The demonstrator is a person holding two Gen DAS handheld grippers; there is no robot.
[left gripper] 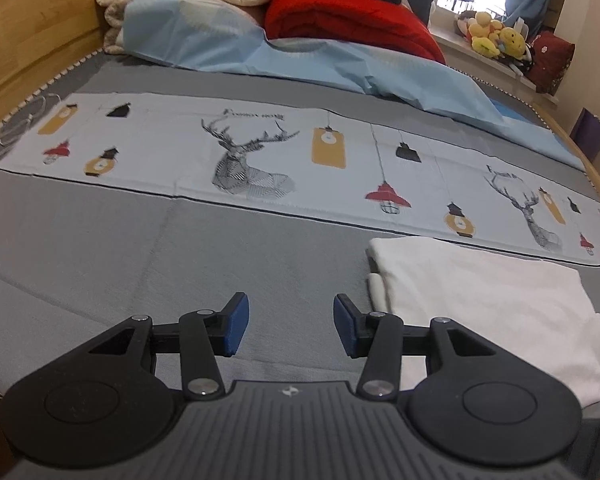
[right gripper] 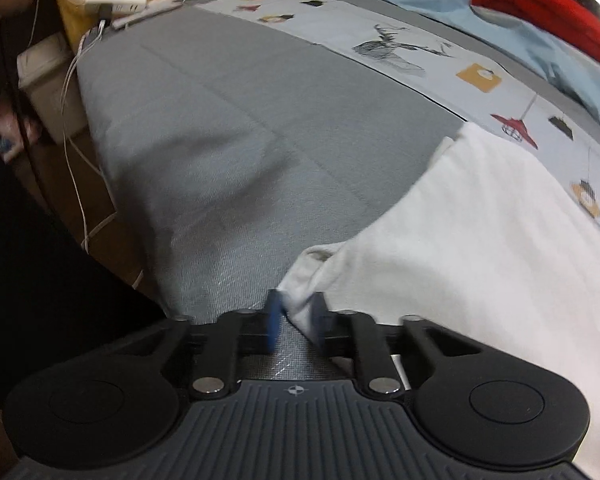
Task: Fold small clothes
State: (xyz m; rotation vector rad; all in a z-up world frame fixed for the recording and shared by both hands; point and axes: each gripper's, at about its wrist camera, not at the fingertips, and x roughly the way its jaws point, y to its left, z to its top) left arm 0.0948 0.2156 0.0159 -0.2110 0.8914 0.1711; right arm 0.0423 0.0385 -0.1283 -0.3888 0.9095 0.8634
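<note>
The left gripper (left gripper: pixel 291 326) hovers above the grey bedsheet (left gripper: pixel 140 248) with its jaws spread apart and nothing between them. The folded white cloth (left gripper: pixel 492 304) lies on the sheet just to its right, below the deer-print strip (left gripper: pixel 236 152). The right gripper (right gripper: pixel 296 320) has its jaws pinched on a corner of the white cloth (right gripper: pixel 480 240) near the bed's edge

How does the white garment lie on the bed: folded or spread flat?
Folded, at least partly. The white garment shows a second layer sticking out under its left edge, and the right gripper grips a bunched corner.
</note>
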